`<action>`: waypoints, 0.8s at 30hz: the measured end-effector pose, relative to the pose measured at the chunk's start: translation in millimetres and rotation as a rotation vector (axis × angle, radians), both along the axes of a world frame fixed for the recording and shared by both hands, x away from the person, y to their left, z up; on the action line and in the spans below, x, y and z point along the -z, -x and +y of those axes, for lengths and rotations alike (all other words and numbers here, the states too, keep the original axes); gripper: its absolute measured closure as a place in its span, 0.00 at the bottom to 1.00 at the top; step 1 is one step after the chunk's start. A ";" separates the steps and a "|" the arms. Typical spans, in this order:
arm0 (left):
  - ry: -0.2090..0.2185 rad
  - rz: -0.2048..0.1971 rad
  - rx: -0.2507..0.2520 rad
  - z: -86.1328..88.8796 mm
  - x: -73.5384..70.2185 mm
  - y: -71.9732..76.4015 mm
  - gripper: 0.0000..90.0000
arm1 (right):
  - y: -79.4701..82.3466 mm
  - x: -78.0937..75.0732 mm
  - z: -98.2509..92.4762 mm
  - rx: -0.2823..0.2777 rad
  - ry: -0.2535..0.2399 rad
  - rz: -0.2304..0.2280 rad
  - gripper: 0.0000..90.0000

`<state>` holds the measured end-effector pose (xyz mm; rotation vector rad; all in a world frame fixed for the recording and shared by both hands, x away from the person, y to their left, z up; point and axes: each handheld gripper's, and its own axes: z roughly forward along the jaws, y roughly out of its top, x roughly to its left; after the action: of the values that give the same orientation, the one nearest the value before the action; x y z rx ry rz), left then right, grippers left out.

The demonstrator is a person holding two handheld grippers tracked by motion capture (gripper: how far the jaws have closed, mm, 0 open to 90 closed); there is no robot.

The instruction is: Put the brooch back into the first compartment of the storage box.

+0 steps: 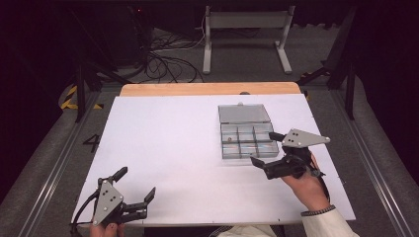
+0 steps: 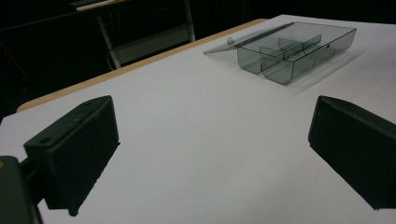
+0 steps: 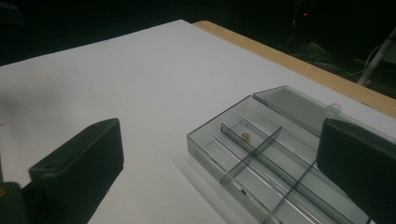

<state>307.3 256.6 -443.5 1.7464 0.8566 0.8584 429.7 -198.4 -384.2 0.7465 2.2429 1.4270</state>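
- While both grippers hang over it, the table (image 1: 188,148) spreads white across the scene, with a wooden strip along its far edge.
- On the floor left of the table a painted "4" (image 1: 92,142) can be read; no other writing or brand shows.
- Right of centre, toward the far side, sits the box (image 1: 247,132), clear grey plastic split into small compartments, its lid (image 1: 244,113) laid open flat on the far side.
- Just beside the box's near right corner, the right gripper (image 1: 267,149) hovers with jaws spread wide and holding nothing; one jaw reaches over the box's right edge.
- At the near left corner, well apart from the box, the left gripper (image 1: 134,182) also stands wide and bare.
- Inside a left compartment lies a tiny orange bead (image 3: 245,136).
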 end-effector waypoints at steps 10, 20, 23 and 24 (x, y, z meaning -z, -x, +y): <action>0.002 0.000 -0.001 0.0 -0.1 0.1 0.03 | 12.0 19.0 -30.2 0.051 -0.026 0.002 0.01; 0.000 -0.001 -0.004 -0.6 -0.1 0.1 0.03 | 23.0 43.1 -46.9 0.066 -0.023 0.009 0.01; 0.001 -0.002 -0.003 -0.4 -0.1 0.3 0.03 | 25.0 49.9 -48.7 0.061 -0.027 0.021 0.01; 0.002 -0.003 -0.003 -0.3 -0.1 0.3 0.03 | 25.8 52.5 -49.4 0.058 -0.026 0.020 0.01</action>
<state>307.0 256.3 -443.3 1.7425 0.8585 0.8620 403.9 -247.7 -436.7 0.8309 2.2028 1.4293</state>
